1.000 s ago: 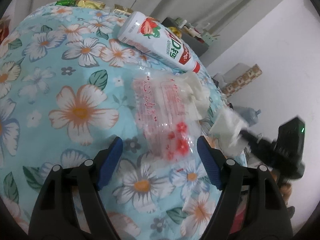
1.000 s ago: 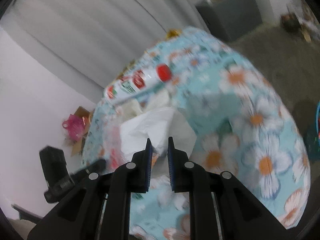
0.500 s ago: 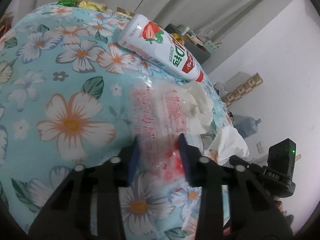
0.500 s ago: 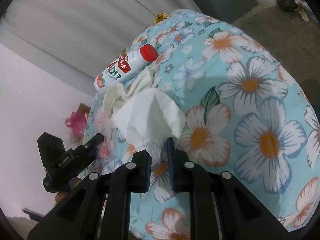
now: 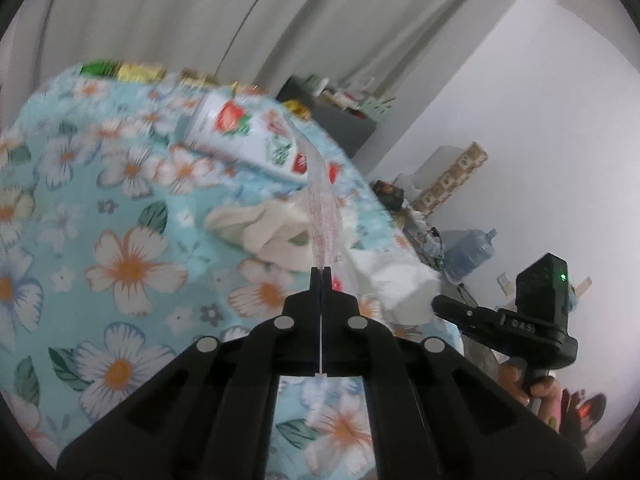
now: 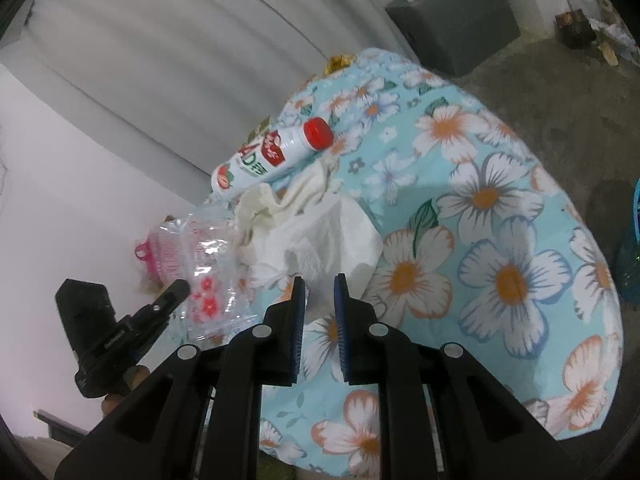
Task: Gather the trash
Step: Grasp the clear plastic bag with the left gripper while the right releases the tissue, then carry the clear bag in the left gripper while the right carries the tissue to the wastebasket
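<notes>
Clear wrapper pinched and lifted off the floral table.

The clear printed wrapper [image 5: 325, 216] hangs edge-on from the clenched left gripper [image 5: 321, 276], clear of the table [image 5: 132, 264], ready to carry off. The right gripper [image 6: 320, 292] grasps the white tissue [image 6: 320, 236] by a fold. Beside it lie a cream rag [image 6: 280, 204] and a strawberry bottle [image 6: 264, 160], blurred in the left view.

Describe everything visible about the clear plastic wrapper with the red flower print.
The clear plastic wrapper is thin, crinkled film with red flowers and pink lettering. The left gripper, shut, pinches its lower end; in the left wrist view it stands edge-on above the fingertips. It looks lifted off the floral tablecloth, beside the crumpled tissue.
</notes>
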Tool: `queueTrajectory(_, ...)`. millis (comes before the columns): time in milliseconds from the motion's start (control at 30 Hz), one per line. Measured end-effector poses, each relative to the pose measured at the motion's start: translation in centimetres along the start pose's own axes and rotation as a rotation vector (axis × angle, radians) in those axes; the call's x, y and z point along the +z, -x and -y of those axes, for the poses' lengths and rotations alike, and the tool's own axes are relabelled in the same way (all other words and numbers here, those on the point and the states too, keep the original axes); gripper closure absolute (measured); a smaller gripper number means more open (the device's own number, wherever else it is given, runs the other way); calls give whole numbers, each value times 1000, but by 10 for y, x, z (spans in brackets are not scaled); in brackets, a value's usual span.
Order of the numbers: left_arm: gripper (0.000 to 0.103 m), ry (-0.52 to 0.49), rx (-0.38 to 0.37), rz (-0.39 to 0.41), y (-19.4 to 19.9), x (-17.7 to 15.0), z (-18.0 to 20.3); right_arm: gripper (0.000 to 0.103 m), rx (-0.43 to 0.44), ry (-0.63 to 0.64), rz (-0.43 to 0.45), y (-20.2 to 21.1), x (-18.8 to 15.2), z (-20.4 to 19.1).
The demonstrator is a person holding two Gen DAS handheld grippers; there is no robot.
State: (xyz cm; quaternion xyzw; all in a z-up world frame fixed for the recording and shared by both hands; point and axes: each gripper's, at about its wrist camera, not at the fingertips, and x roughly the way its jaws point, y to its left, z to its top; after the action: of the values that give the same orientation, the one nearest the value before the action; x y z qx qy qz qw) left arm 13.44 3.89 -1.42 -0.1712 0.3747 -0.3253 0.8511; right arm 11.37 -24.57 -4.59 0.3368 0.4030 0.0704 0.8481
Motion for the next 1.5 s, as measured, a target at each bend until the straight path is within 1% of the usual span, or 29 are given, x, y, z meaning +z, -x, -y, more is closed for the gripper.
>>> queueTrajectory(133,103,-71,14,34,14,2,20,88,0,1,23,11,-4,-2)
queueTrajectory(233,103,-96,17,56,25,4,27,87,-3,-6,36,15,-4,-3)
queueTrajectory(267,103,-100,20,63,29,4,29,85,6,-20,42,16,-4,-3)
queueTrajectory(300,103,-101,23,66,31,4,30,81,16,-32,43,16,-3,-2)
queueTrajectory(367,103,-103,35,75,36,4,31,46,32,-66,51,16,0,0)
queueTrajectory(400,103,-104,37,79,39,3,31,42,40,-77,52,12,3,0)
queueTrajectory(467,103,-105,41,86,43,1,32,41,34,-91,37,4,8,-1)
queueTrajectory(533,103,-109,48,90,46,0,33,41,25,-136,25,-9,15,3)
queueTrajectory(600,103,-113,52,96,48,-1,34,41,-4,-172,20,-24,22,6)
queueTrajectory(733,103,-129,60,110,55,-2,39,41,-53,-173,-4,-45,24,8)
queueTrajectory(767,103,-134,60,114,57,-3,40,43,-59,-175,-6,-48,22,9)
queueTrajectory(800,103,-143,57,118,58,-2,42,50,-75,-172,2,-48,20,9)
queueTrajectory(833,103,-148,55,119,58,-2,42,71,-85,-167,3,-47,19,9)
queueTrajectory(867,103,-153,52,120,58,-1,44,90,-76,-168,-2,-47,19,10)
queueTrajectory(900,103,-160,45,122,58,-1,46,94,-55,-182,-3,-44,18,12)
queueTrajectory(933,103,-165,38,122,58,0,48,97,-51,-186,8,-40,18,12)
queueTrajectory(1067,103,-203,7,122,56,3,60,99,-48,-168,74,-9,17,8)
queueTrajectory(1167,103,-242,-29,117,51,6,74,99,-35,-175,142,24,18,10)
queueTrajectory(1267,103,-270,-65,102,42,12,86,99,-41,-190,253,71,22,17)
queueTrajectory(1333,103,-290,-99,80,30,17,98,99,-69,-198,345,109,24,24)
queueTrajectory(1367,103,-300,-115,70,24,19,105,99,-96,-201,401,132,23,28)
queueTrajectory(1433,103,-332,-152,45,7,24,123,98,-150,-209,472,161,21,36)
queueTrajectory(1467,103,-351,-169,31,-3,26,133,99,-193,-217,517,180,18,43)
queueTrajectory(1500,103,-368,-181,19,-11,28,143,99,-225,-226,543,192,15,49)
